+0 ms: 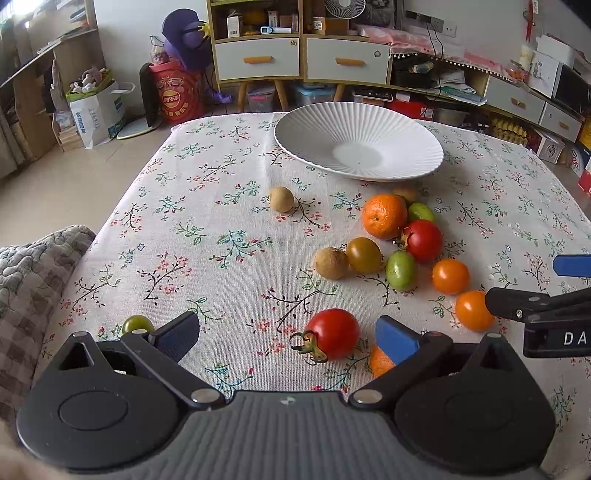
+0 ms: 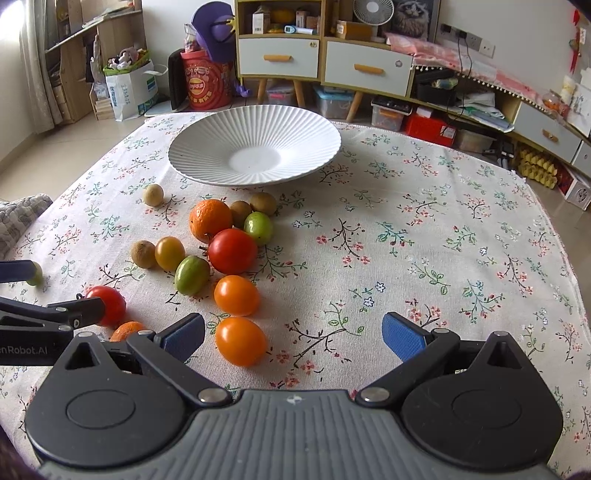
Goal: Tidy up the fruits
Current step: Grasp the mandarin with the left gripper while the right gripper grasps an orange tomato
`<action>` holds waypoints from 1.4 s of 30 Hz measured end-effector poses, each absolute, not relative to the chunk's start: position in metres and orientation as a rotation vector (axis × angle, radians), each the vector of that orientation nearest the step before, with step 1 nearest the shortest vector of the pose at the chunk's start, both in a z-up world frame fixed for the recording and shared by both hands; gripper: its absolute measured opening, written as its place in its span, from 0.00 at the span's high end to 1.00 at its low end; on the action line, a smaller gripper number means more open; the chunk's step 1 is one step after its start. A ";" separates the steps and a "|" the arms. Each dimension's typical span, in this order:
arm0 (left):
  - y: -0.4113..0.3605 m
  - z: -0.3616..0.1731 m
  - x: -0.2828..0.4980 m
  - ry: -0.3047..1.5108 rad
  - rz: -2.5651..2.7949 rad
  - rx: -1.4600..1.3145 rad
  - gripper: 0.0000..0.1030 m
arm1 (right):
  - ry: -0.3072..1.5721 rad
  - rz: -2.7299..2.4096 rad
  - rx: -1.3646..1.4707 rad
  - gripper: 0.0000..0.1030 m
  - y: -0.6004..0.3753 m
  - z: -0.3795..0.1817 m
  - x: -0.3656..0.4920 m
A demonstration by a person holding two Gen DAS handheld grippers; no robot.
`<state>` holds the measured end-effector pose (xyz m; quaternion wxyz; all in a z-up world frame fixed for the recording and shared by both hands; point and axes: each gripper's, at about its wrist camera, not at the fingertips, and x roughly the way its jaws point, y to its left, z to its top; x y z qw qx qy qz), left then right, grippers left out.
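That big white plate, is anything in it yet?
Empty. The white plate shows only its bare ribbed surface in both views; all the fruit lies on the tablecloth.

The right half of the floral tablecloth (image 2: 443, 240) lies bare, open room up to the white plate (image 2: 207, 147). Leftward, a cluster of fruit (image 2: 221, 243) crowds the cloth before the plate, and a red tomato (image 1: 334, 334) sits between the left gripper (image 1: 288, 334) fingers, wide apart.

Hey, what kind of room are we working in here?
Most likely a lived-in home living room: a table under a floral tablecloth, a drawer cabinet with a small fan on top, and storage boxes on the floor.
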<state>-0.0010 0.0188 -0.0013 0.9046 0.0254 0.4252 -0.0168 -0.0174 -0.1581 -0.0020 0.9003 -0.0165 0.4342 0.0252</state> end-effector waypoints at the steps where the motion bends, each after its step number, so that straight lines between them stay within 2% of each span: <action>1: 0.021 -0.002 -0.001 0.879 -0.039 0.045 0.01 | 0.900 0.065 -0.027 0.01 -0.159 -0.003 -0.018; 9: 0.022 -0.007 -0.003 0.911 -0.111 0.047 0.01 | 0.913 0.165 -0.031 0.03 -0.154 -0.009 -0.022; 14: 0.018 -0.009 -0.008 0.935 -0.191 0.019 0.08 | 0.937 0.209 -0.047 0.10 -0.152 -0.014 -0.026; 16: 0.014 -0.010 -0.010 0.942 -0.222 0.012 0.14 | 0.948 0.215 -0.050 0.18 -0.153 -0.016 -0.026; 27: 0.006 -0.025 -0.008 1.007 -0.353 -0.081 0.37 | 0.990 0.236 -0.038 0.46 -0.152 -0.024 -0.021; 37: 0.003 -0.028 -0.008 0.970 -0.423 -0.127 0.48 | 0.987 0.259 -0.012 0.52 -0.154 -0.029 -0.017; 42: 0.004 -0.031 -0.007 0.939 -0.432 -0.130 0.51 | 0.964 0.279 -0.016 0.57 -0.152 -0.030 -0.017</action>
